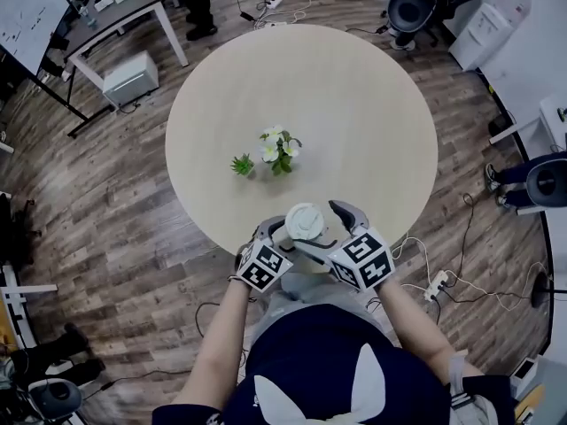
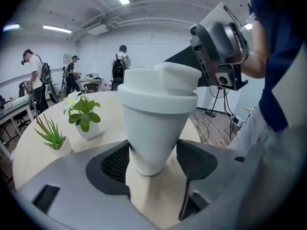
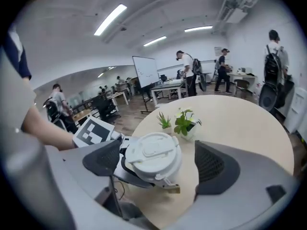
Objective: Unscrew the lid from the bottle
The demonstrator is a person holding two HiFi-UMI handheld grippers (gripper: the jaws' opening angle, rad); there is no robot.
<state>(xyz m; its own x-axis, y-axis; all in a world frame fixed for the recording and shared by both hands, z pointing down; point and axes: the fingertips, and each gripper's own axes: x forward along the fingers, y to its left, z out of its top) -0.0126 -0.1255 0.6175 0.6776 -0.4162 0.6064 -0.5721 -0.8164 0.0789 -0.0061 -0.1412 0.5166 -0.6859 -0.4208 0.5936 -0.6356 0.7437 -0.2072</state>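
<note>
A white tapered bottle with a wide white lid stands at the near edge of the round table. My left gripper is shut on the bottle's narrow lower body, with both dark pads pressed against it. In the head view this left gripper comes in from the lower left. My right gripper is open wide around the lid. Its left pad lies close to the lid's rim and its right pad stands well apart. The right gripper reaches in from the lower right.
A small pot of white flowers and a tiny succulent sit at the table's middle. Office chairs, a desk and a whiteboard stand around it. Cables and a power strip lie on the wooden floor. People stand in the background.
</note>
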